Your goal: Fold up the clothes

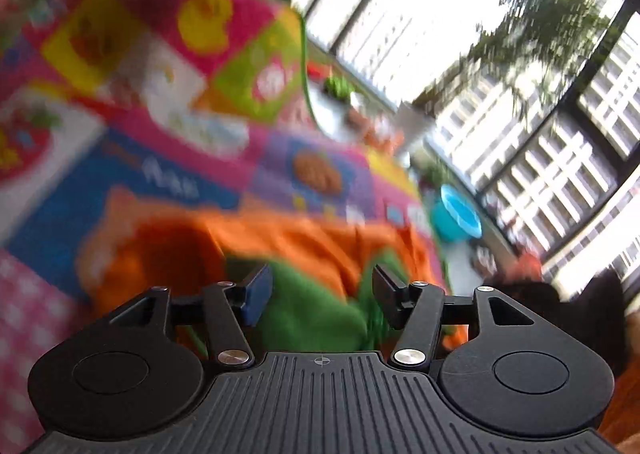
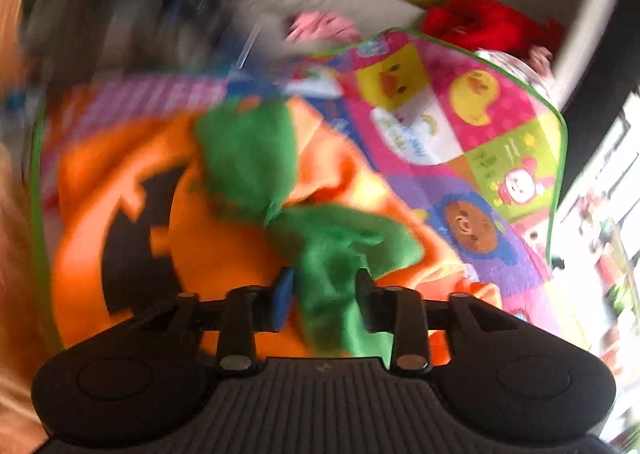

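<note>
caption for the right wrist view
Right tool open over the green collar of an orange pumpkin costume on a play mat.

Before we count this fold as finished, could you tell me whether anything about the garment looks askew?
Yes. The orange pumpkin costume lies rumpled on the play mat, and its green collar is twisted into a loose strip trailing across the front rather than lying flat. Motion blur hides finer detail.

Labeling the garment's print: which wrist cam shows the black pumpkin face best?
Right wrist view: the black face spreads across the orange costume, left of the green part, blurred but whole. Left wrist view shows only orange and green cloth; a dark patch there may be shadow.
</note>
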The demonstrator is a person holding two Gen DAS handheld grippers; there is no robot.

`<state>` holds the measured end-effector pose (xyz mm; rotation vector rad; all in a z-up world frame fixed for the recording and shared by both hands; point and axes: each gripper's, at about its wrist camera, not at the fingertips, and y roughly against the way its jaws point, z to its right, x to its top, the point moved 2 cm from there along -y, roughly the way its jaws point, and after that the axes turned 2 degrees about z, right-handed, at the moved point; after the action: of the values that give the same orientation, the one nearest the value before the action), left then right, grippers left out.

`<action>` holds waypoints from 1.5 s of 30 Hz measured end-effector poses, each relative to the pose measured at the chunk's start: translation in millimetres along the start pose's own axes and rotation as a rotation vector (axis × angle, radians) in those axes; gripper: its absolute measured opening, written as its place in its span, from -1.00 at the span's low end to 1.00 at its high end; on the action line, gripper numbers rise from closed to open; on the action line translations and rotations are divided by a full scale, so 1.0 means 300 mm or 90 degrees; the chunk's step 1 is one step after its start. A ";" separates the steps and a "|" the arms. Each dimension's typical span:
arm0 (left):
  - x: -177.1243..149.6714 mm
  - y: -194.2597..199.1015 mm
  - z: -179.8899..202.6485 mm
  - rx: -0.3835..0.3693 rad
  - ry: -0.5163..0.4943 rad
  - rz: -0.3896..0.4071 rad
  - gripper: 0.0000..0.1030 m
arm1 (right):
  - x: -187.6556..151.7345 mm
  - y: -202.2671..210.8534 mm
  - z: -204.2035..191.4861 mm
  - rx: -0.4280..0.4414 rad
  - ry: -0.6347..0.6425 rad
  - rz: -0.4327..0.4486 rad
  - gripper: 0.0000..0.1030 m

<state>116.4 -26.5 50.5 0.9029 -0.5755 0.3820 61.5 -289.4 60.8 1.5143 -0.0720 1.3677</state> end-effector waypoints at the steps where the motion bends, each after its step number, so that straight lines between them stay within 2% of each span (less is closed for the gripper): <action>1: -0.020 -0.043 -0.009 0.018 -0.006 -0.028 0.19 | 0.013 0.022 0.029 0.004 -0.030 0.010 -0.14; 3: -0.062 -0.126 -0.027 0.058 -0.020 -0.086 0.18 | 0.025 0.042 0.105 -0.018 -0.104 0.023 -0.06; 5: -0.061 -0.131 -0.028 0.060 -0.043 -0.091 0.19 | 0.021 0.034 0.183 -0.056 -0.158 0.019 0.03; 6: -0.042 -0.108 -0.025 0.050 -0.045 -0.082 0.25 | 0.013 0.023 0.221 -0.076 -0.175 0.011 0.10; 7: -0.015 -0.075 -0.024 0.046 -0.049 -0.062 0.42 | 0.004 0.006 0.261 -0.089 -0.191 0.002 0.15; 10: 0.069 0.018 -0.031 0.048 -0.058 0.001 0.74 | -0.034 -0.047 0.362 -0.066 -0.288 -0.015 0.18; 12: 0.114 0.024 -0.077 0.060 -0.031 0.013 0.75 | -0.057 -0.091 0.409 -0.035 -0.355 -0.020 0.18; 16: 0.156 -0.051 -0.193 0.046 0.078 -0.022 0.72 | -0.099 -0.148 0.454 -0.033 -0.430 -0.033 0.25; 18: 0.149 -0.096 -0.232 0.019 0.129 -0.038 0.70 | -0.112 -0.173 0.481 -0.042 -0.470 -0.041 0.25; 22: 0.144 -0.175 -0.284 -0.046 0.217 -0.051 0.61 | -0.110 -0.182 0.502 0.018 -0.527 -0.034 0.23; 24: 0.149 -0.205 -0.302 -0.068 0.247 -0.056 0.54 | -0.108 -0.198 0.510 0.057 -0.552 -0.042 0.06; 26: 0.146 -0.239 -0.312 -0.063 0.256 -0.065 0.41 | -0.114 -0.226 0.516 0.088 -0.587 -0.056 -0.01; 28: 0.145 -0.269 -0.324 -0.056 0.260 -0.070 0.12 | -0.122 -0.295 0.528 0.104 -0.618 -0.070 -0.26; 29: 0.145 -0.281 -0.331 -0.053 0.261 -0.069 0.04 | -0.119 -0.335 0.531 0.105 -0.618 -0.073 -0.32; 31: 0.158 -0.295 -0.337 -0.036 0.244 -0.058 -0.27 | -0.099 -0.415 0.532 0.100 -0.602 -0.076 -0.56; 33: 0.184 -0.300 -0.342 -0.014 0.221 -0.043 -0.34 | -0.055 -0.475 0.534 0.094 -0.579 -0.066 -0.68; 36: 0.279 -0.279 -0.346 0.019 0.180 0.003 -0.45 | 0.050 -0.484 0.558 0.081 -0.528 -0.007 -0.80; 38: 0.356 -0.237 -0.329 0.028 0.148 0.051 -0.46 | 0.116 -0.454 0.574 0.073 -0.501 0.037 -0.80; 42: 0.426 -0.172 -0.278 0.022 0.099 0.108 -0.46 | 0.212 -0.386 0.585 0.045 -0.445 0.086 -0.80; 44: 0.435 -0.158 -0.259 0.032 0.076 0.117 -0.40 | 0.213 -0.393 0.572 0.002 -0.407 0.057 -0.78; 45: 0.415 -0.162 -0.253 0.059 0.054 0.112 -0.30 | 0.205 -0.403 0.559 -0.030 -0.379 0.038 -0.74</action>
<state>263.4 16.8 59.8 0.9225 -0.5641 0.6077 275.4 -316.8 64.8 1.8431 -0.5201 0.9110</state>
